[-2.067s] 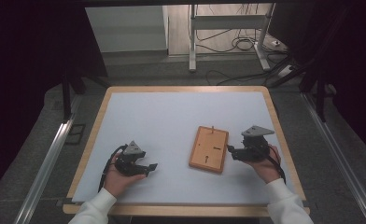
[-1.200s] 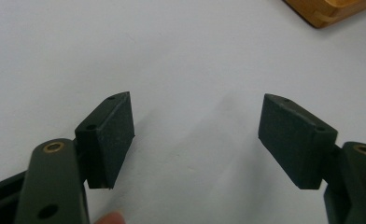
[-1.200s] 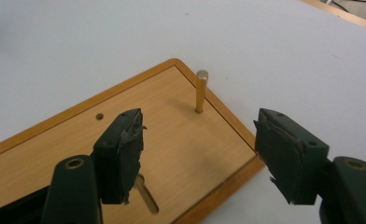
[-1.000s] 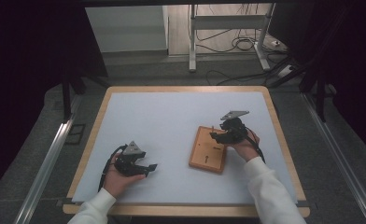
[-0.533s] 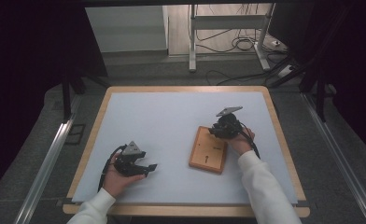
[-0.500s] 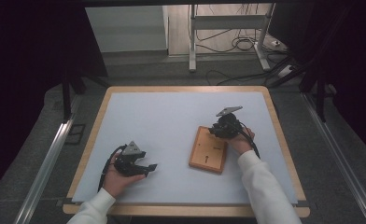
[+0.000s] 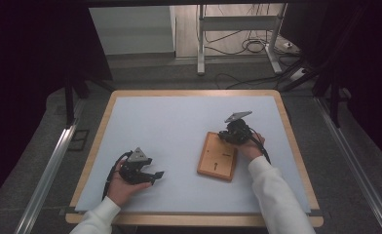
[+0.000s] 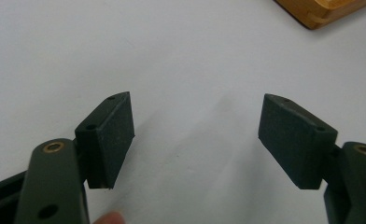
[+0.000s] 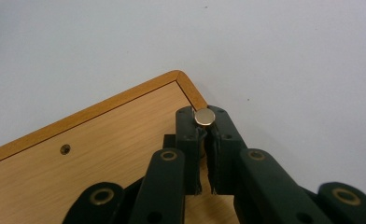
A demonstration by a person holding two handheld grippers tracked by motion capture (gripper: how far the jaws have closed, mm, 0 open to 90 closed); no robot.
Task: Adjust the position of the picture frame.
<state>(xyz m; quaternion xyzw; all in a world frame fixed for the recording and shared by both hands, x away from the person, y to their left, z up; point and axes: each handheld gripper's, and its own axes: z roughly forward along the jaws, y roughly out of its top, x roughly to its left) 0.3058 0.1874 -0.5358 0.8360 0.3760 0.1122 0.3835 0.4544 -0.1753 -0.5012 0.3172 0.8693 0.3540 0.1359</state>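
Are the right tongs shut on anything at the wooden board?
Shut on a small metal pin: the right tongs have just been closing, and their pads pinch the pin's round head above the wooden board corner.

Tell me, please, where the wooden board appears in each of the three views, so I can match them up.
High view: the wooden board lies right of centre, under the right gripper.
Left gripper view: one corner shows at the top right.
Right gripper view: it covers the lower left.
Shared landmark: the pale table surface.
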